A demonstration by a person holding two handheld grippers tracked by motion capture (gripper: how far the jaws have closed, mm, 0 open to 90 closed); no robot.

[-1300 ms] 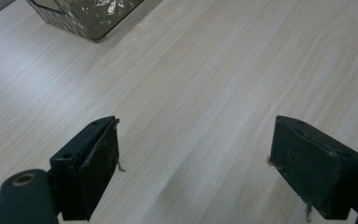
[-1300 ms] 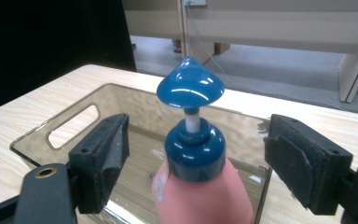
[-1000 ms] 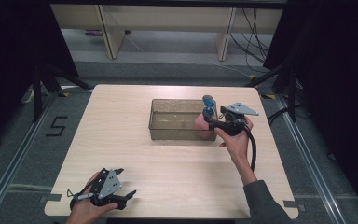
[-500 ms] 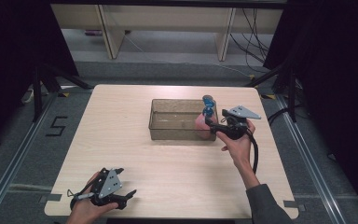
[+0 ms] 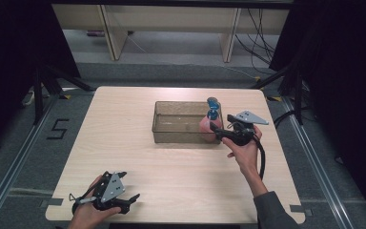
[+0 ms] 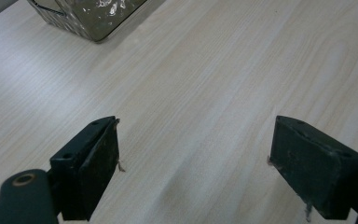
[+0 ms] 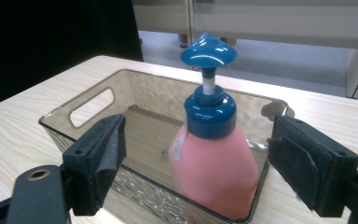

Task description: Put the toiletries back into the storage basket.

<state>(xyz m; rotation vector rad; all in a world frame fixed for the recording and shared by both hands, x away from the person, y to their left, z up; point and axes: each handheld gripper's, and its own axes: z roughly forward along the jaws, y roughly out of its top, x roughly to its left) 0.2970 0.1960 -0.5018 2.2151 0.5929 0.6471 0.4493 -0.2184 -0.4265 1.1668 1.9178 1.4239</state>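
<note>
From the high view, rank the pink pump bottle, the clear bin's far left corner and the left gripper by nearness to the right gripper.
1. Pink pump bottle: just beside the right gripper, in the clear bin's right end.
2. Bin's far left corner: across the bin.
3. Left gripper: at the table's near left edge.

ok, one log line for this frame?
pump bottle: upright in clear bin | right gripper: jaws open, either side of bottle, not pressing | left gripper: open over table

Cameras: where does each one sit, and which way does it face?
High view: above the person's side, looking forward and down on the table; forearms, hands, both tongs.
Left gripper view: on the left tongs, facing bare tabletop; open jaws.
Right gripper view: on the right tongs, facing the bottle; open jaws.
Shared: the bin.
</note>
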